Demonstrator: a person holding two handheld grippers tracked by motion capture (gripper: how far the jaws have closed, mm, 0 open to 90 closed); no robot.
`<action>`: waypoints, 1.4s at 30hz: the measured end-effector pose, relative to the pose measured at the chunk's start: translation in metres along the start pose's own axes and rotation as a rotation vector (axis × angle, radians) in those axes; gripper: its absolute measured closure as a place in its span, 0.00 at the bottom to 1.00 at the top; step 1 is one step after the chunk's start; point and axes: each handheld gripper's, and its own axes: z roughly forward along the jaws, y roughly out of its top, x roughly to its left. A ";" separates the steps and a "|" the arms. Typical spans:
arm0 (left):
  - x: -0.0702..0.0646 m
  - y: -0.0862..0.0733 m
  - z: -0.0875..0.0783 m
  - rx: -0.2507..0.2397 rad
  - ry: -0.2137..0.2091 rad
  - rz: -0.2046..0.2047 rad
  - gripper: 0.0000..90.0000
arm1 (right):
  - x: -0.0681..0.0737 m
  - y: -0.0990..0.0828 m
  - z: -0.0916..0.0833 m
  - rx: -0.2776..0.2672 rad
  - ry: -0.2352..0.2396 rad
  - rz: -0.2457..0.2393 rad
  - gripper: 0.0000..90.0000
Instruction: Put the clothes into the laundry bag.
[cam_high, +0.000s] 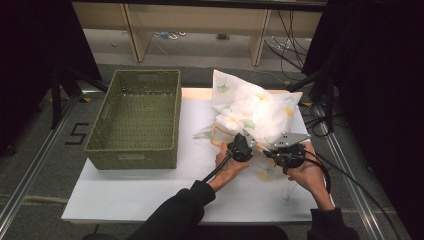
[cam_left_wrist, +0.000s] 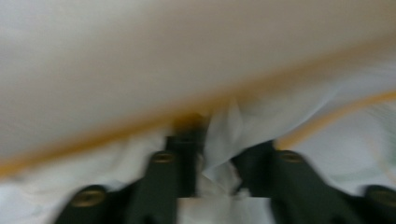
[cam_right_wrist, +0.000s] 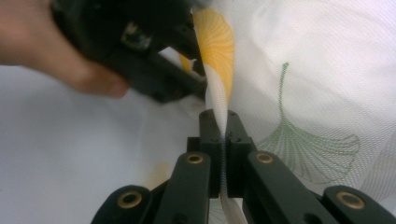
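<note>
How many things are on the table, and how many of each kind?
Green woven basket: 1
White cloth with leaf prints: 1
Black grippers, left gripper and right gripper: 2
Total: 4

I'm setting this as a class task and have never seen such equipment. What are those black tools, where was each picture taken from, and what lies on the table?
A person holds two hand-operated grippers, each with two black jaws. The high view looks down from above: the left gripper and right gripper meet at a thin white cloth printed with leaves, bunched on the white table beside a green woven basket. The other two pictures come from cameras riding on the grippers. The right gripper is shut on a fold of cloth. The left gripper view is blurred; cloth lies between its jaws, grip unclear.
</note>
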 end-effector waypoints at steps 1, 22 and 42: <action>0.003 0.003 0.000 -0.007 0.017 0.024 0.90 | 0.000 0.000 0.000 0.001 -0.004 -0.001 1.00; 0.020 -0.004 -0.060 -0.003 -0.028 0.061 0.37 | 0.002 -0.001 0.006 0.027 -0.005 -0.005 1.00; 0.108 -0.028 -0.011 0.212 0.210 -0.088 0.52 | 0.001 -0.001 0.008 0.025 0.002 -0.009 1.00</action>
